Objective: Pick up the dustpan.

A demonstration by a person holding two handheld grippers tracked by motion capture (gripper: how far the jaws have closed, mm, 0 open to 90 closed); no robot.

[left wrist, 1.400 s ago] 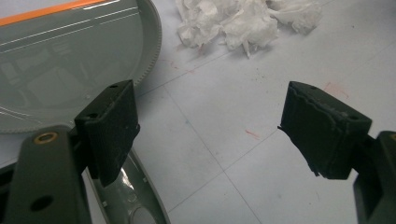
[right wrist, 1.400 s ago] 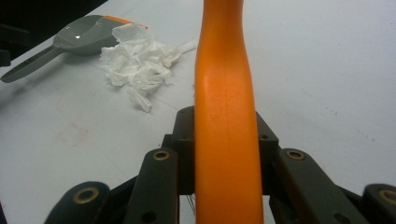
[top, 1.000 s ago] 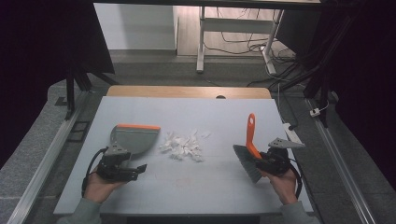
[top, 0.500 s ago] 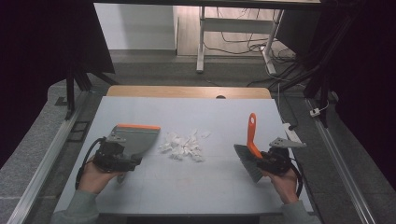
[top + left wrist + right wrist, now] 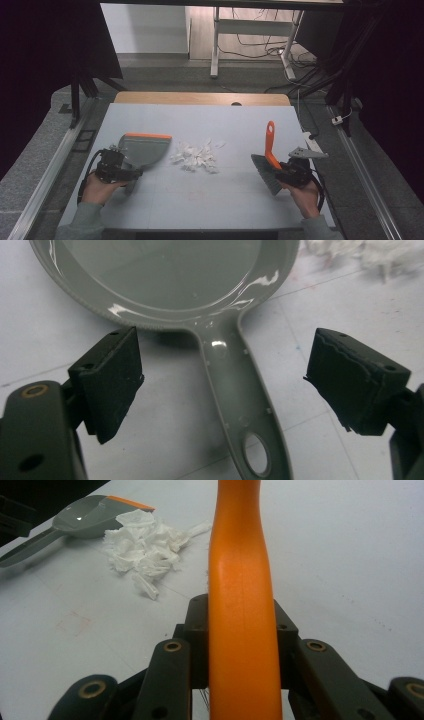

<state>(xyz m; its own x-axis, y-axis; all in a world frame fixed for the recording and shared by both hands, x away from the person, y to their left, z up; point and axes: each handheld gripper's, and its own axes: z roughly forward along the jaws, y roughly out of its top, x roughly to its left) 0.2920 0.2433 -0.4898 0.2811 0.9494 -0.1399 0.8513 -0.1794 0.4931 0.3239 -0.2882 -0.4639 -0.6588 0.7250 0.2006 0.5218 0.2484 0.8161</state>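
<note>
Grey dustpan (image 5: 142,150) with orange front lip, lying flat on the table, handle (image 5: 240,400) running back between the wide-open jaws of the left gripper (image 5: 116,167), touched by neither pad. Hanging hole at the handle's end, nearest the gripper. Small brush (image 5: 267,167) with orange handle (image 5: 242,615) and grey bristles, clamped in the right gripper (image 5: 292,172), handle pointing away beyond the jaws, bristles to its left. Heap of white paper scraps (image 5: 196,156) just right of the dustpan's mouth, well left of the brush.
</note>
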